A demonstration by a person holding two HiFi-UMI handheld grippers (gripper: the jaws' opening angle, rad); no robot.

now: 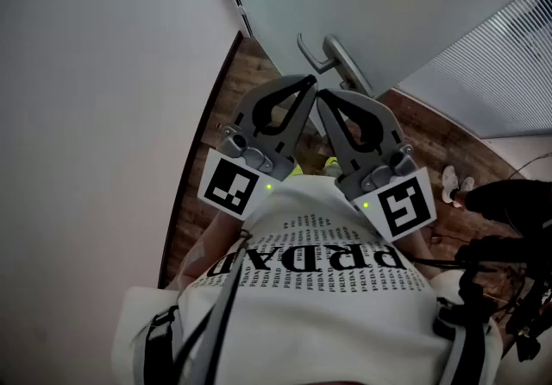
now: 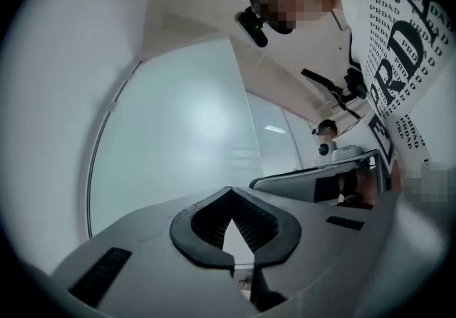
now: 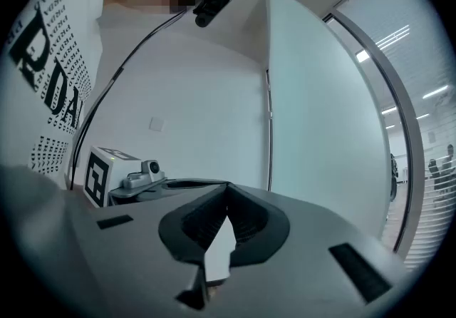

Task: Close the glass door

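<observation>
The door handle [image 1: 338, 59] lay at 12 o'clock from the left gripper [image 1: 304, 88] and the nearer right gripper [image 1: 328, 100], both with fingers closed on nothing

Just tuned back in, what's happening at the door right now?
A person holds both tools close to the chest, facing the frosted glass door. The left tool and right tool are both shut with nothing between their jaws, tips side by side and pointing toward the silver lever handle. Neither appears to touch the handle or the glass. In the right gripper view the door's edge stands away from the white wall, so it looks open.
</observation>
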